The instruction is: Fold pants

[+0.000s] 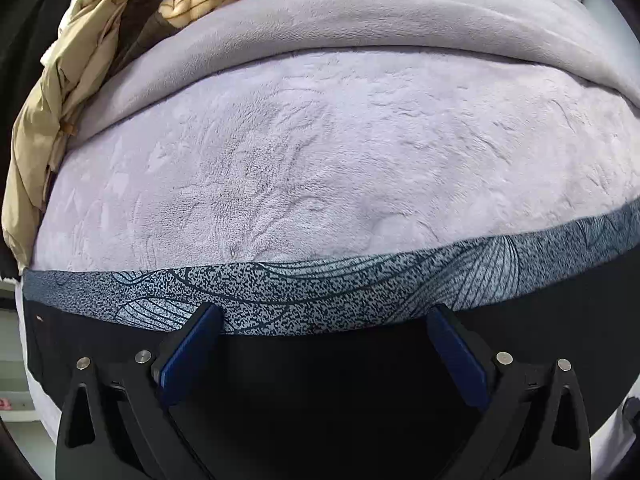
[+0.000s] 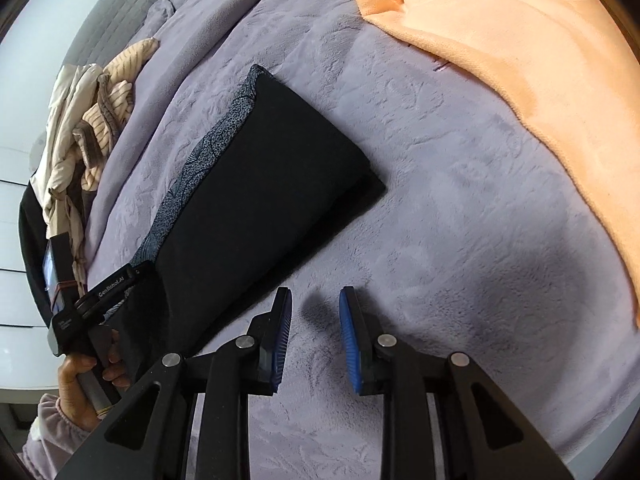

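The pants [image 2: 256, 184] lie on the bed [image 2: 460, 208], already doubled into a long, flat black slab with a speckled grey-blue patterned band [image 1: 280, 292] running along 1 long edge. The bed is covered in a plush lilac blanket, which gives a soft, even base for folding.

The left hand-held gripper [image 1: 324, 320] sits low at the near end of the pants, its 2 blue-padded fingers [image 1: 192, 352] spread wide apart and pointing at the patterned band. Nothing is between them, so it is released — likely poised over the cloth to take hold of that end for the next fold. The right wrist view shows the person's left hand [image 2: 86, 380] wrapped around its handle.

The right hand-held gripper [image 2: 314, 300] hangs just beside the pants' other long edge, over bare blanket, jaws parted and gripping nothing. Its place suggests it is ready to pinch the same end alongside its partner.

An orange blanket [image 2: 540, 60] lies well apart on the far side, and a heap of cream and striped clothes [image 2: 92, 120] rests beyond the patterned edge — both out of the folding path.
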### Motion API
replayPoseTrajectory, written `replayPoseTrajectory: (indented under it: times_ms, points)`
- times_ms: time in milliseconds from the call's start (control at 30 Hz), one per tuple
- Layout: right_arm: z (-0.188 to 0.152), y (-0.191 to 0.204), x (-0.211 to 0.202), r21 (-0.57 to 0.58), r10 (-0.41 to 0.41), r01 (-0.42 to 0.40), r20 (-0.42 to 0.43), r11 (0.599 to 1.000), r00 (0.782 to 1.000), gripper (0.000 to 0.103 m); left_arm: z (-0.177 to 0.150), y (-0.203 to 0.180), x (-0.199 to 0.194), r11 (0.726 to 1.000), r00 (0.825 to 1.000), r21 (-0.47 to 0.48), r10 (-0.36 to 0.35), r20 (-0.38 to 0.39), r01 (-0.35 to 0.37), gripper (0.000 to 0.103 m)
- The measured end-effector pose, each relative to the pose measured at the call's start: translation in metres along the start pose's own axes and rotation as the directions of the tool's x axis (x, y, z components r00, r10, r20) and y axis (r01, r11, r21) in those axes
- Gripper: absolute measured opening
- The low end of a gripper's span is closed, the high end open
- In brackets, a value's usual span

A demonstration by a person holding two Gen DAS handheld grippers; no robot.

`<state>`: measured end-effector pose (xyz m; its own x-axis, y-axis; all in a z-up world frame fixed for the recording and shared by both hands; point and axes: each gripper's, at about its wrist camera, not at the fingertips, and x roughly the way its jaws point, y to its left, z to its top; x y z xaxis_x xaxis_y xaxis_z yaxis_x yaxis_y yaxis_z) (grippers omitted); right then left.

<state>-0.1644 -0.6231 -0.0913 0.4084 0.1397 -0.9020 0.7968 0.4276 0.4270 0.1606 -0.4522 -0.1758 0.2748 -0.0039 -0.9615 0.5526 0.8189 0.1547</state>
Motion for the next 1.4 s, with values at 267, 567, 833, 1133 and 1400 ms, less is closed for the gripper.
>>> replayPoseTrajectory:
  times_ms: [267, 567, 833, 1133, 1400]
  points:
    - [-0.002, 0.001, 0.005, 0.027, 0.047, -0.046, -0.017, 0.999, 0.999, 0.03, -0.012, -0.019, -0.007, 1.0, 1.0, 0.018, 0.007, -0.01, -0.007, 0.103]
    - [0.001, 0.001, 0.007, 0.048, 0.127, -0.126, -0.007, 0.991, 0.992, 0.047, -0.016, -0.021, -0.021, 1.0, 1.0, 0.013, -0.022, -0.012, 0.022, 0.103]
    - [0.008, -0.013, 0.024, 0.154, 0.281, -0.284, 0.043, 0.946, 0.959, 0.058, -0.052, -0.051, -0.038, 0.983, 0.984, 0.065, -0.169, -0.06, 0.173, 0.103]
    - [0.026, -0.013, 0.068, 0.275, 0.434, -0.467, 0.173, 0.841, 0.884, 0.055, -0.065, -0.057, -0.043, 0.984, 0.988, 0.091, -0.154, -0.028, 0.156, 0.103]
    - [0.036, 0.031, 0.039, 0.125, 0.449, -0.47, 0.164, 0.874, 0.878, 0.014, -0.01, -0.044, -0.051, 0.995, 0.992, 0.009, -0.1, 0.079, 0.1, 0.085]
